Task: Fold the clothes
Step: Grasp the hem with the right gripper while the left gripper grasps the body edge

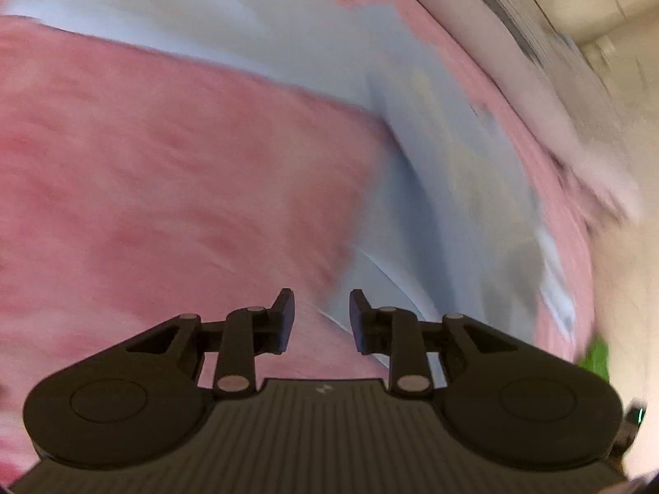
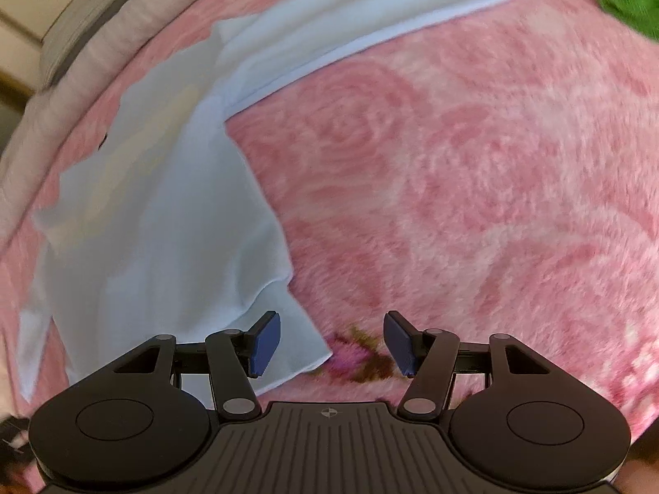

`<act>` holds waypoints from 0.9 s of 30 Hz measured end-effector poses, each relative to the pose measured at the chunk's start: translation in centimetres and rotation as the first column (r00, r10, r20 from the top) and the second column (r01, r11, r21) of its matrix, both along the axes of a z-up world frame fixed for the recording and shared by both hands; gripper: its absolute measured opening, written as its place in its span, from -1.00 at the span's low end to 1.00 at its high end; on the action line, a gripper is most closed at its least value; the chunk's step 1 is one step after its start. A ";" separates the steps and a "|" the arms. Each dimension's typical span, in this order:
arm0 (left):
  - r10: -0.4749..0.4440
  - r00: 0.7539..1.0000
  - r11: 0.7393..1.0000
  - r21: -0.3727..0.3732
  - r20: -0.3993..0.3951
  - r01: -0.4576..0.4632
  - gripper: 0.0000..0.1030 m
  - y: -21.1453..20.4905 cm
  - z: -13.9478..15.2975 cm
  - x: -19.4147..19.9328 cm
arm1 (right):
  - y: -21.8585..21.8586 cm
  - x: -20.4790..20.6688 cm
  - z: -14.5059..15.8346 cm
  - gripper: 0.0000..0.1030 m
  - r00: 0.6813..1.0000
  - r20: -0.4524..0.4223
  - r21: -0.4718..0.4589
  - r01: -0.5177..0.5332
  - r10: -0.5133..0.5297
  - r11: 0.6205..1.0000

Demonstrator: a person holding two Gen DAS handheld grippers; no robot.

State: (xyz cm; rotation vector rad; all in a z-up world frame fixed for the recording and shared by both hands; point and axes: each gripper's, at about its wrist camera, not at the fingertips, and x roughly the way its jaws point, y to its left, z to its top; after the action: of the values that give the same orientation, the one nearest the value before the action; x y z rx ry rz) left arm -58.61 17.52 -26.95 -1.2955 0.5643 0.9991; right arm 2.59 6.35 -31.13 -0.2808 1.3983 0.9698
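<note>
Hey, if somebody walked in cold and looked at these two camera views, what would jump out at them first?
First, the pale blue garment, spread in a bent shape across the left and top of the right wrist view, on a fluffy pink rose-patterned blanket that fills the rest. Next, the right gripper, open just past the garment's near corner. The left gripper is open too, with nothing between its fingers, over a blurred view of the same garment.

view blurred | left gripper (image 1: pixel 321 321) jaws apart, nothing between them | light blue garment (image 1: pixel 432 173) spread on pink blanket (image 1: pixel 164 189), running along the blanket's far edge | green cloth (image 1: pixel 596 357) at the blanket's right edge
</note>
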 end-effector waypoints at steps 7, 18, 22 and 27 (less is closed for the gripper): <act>-0.068 0.981 0.991 0.102 -0.184 0.087 -0.30 2.1 -1.1 6.0 | 0.0 0.6 -1.6 0.16 0.999 -0.041 0.062 -0.011 0.013 0.998; -0.004 1.000 0.988 0.156 0.028 -0.001 -0.98 0.0 2.7 3.5 | 1.4 -2.5 1.3 -0.91 0.934 0.038 0.116 -0.357 0.355 0.927; 0.049 0.990 0.992 0.113 0.129 -0.064 -0.98 -4.3 5.9 0.0 | -0.6 -0.4 4.7 -0.91 0.949 -0.034 0.167 -0.303 0.312 0.938; 0.168 0.985 0.979 -0.126 0.038 -0.162 -0.96 -8.4 1.0 -1.6 | -2.4 0.5 3.1 -0.91 0.951 -0.160 0.029 -0.262 0.263 0.965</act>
State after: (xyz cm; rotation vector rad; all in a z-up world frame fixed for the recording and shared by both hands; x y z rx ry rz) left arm -60.21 9.09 -25.99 -1.4913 0.4928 1.0801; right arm 3.07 3.95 -27.99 -0.3971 1.5315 1.2393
